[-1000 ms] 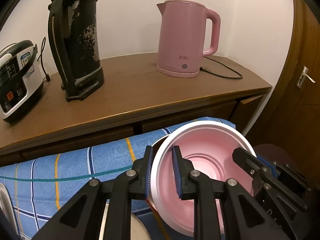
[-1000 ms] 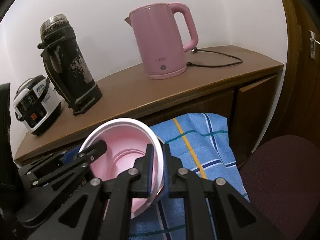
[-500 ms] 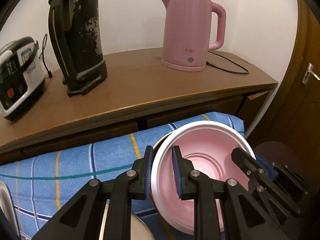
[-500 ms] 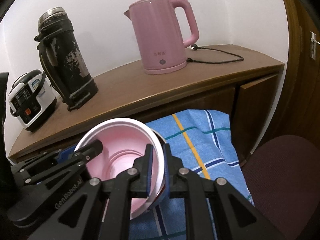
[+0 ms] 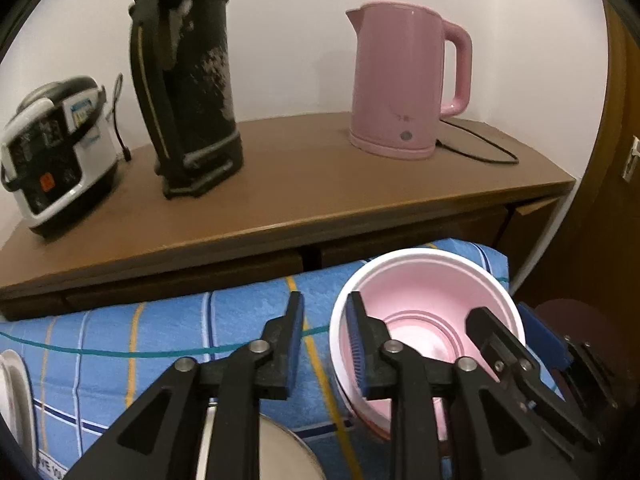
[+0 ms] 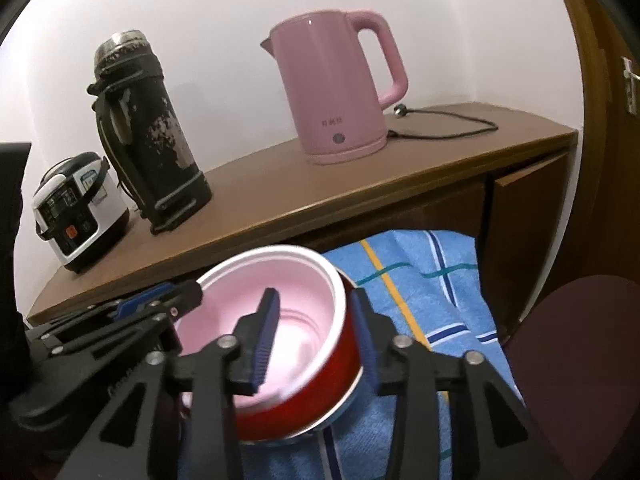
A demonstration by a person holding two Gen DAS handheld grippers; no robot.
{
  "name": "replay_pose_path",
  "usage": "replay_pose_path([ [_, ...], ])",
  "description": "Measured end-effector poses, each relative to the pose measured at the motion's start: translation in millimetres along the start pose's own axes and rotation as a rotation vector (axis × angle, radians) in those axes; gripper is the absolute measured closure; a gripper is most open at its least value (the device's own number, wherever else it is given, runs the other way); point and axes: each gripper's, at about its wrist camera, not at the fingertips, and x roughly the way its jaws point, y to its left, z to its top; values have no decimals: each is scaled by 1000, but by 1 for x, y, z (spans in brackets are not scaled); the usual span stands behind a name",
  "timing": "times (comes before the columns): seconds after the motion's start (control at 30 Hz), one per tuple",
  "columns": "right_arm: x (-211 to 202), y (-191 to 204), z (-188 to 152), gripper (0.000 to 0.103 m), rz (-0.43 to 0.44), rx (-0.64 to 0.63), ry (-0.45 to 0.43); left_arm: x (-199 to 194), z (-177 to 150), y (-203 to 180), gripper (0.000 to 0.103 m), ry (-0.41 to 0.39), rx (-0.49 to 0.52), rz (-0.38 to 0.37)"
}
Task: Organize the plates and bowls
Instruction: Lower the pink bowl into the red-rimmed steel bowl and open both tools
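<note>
On the blue checked cloth [image 5: 240, 312] the pink bowl [image 5: 428, 304] is sitting nested in a red one [image 6: 304, 392]. Both the left gripper [image 5: 322, 344] and the right gripper [image 6: 314, 340] have just been opening, each now straddling a rim without pinching, so the bowl is probably being released. Only the right wrist view is showing the red bowl plainly.

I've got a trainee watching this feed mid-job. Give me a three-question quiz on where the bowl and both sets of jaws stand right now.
1. True or false: the pink bowl rests on the blue checked cloth.
2. Which gripper has one finger inside the bowl? A) left gripper B) right gripper C) both
3. Fill in: on the wooden counter, the pink appliance is a ____.

Key: 1 true. 2 C; both sets of jaws have just been opening, the bowl's rim loose between them. 3 kettle.
</note>
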Motion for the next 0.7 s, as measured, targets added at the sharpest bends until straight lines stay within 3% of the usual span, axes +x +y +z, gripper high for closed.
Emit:
replay_pose_path([
  [0.1,-5,-1,-3,60,-9,-10,-21,-5,-2,1,54,-32,1,45],
  [0.23,-11,-5,-5,53,-15,0,-41,-10,-5,4,51,-51,-21,40],
  [0.3,-17,-8,-6,27,-64,5,-72,-15,-7,6,51,-75,-16,59],
  [0.33,-21,-10,-6,25,-64,17,-91,-17,-9,7,51,-84,-13,65],
  [0.47,-35,-16,-7,24,-67,46,-162,-21,-18,13,51,-83,-18,60],
  [0.7,-52,3,-13,24,-85,-32,-248,-46,-32,24,51,-184,-27,90],
])
